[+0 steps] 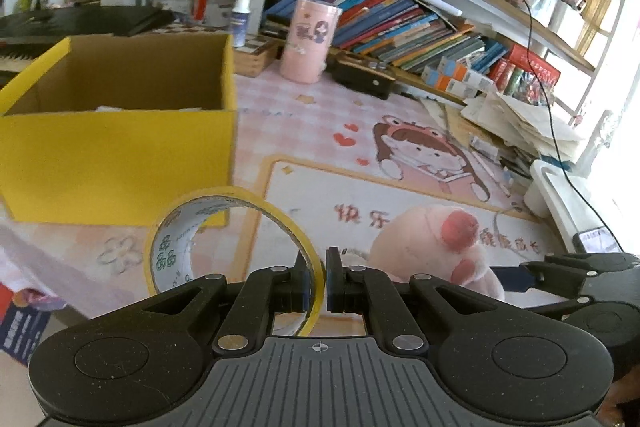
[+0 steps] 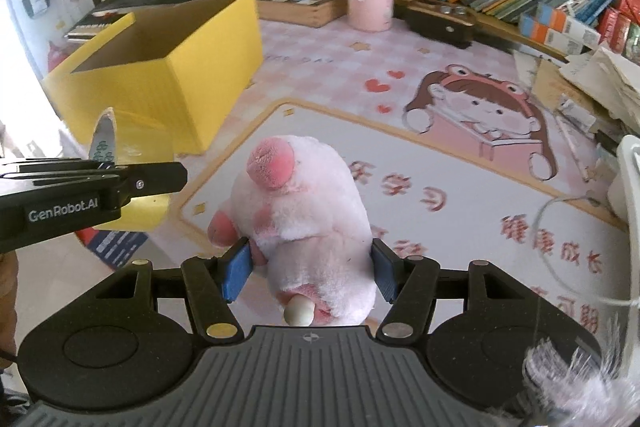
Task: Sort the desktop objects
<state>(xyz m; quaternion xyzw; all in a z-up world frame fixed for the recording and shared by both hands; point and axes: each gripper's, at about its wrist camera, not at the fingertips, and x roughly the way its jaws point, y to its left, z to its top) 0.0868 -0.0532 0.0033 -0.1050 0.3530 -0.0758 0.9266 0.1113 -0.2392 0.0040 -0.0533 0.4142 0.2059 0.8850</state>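
Left gripper (image 1: 318,281) was clamped on the thin wall of the tape roll (image 1: 232,247), one pad inside the ring and one outside. Roll hung upright off the mat (image 1: 400,147), ring leaning toward 10 o'clock. Right gripper (image 2: 312,267) was closed on the plush (image 2: 300,203), blue pads (image 2: 238,273) pressed into its flanks, snout end pointing to 12.

Box (image 1: 120,155) stood open at 10 o'clock in both wrist views, near the tape and farther from the plush. Some pale flat things lay inside; I could not tell what.

Step, as judged: carry both to the box and drop them in. To do it well, lift each load clear of the near rim before crossing it. Let the tape go first, since it was nearer. Keep the two grippers from crowding; the left one already showed close at 9 o'clock in the right view.

Materials:
- Tape: thin rigid ring, yellow edge, printed white liner. It could pivot in the pinch.
- Plush: pink, fuzzy, soft, dents under the pads, with a small hard white ball at its near end.
- Box: yellow corrugated card, brown inside, straight walls.
- Mat: smooth printed sheet, pink check.
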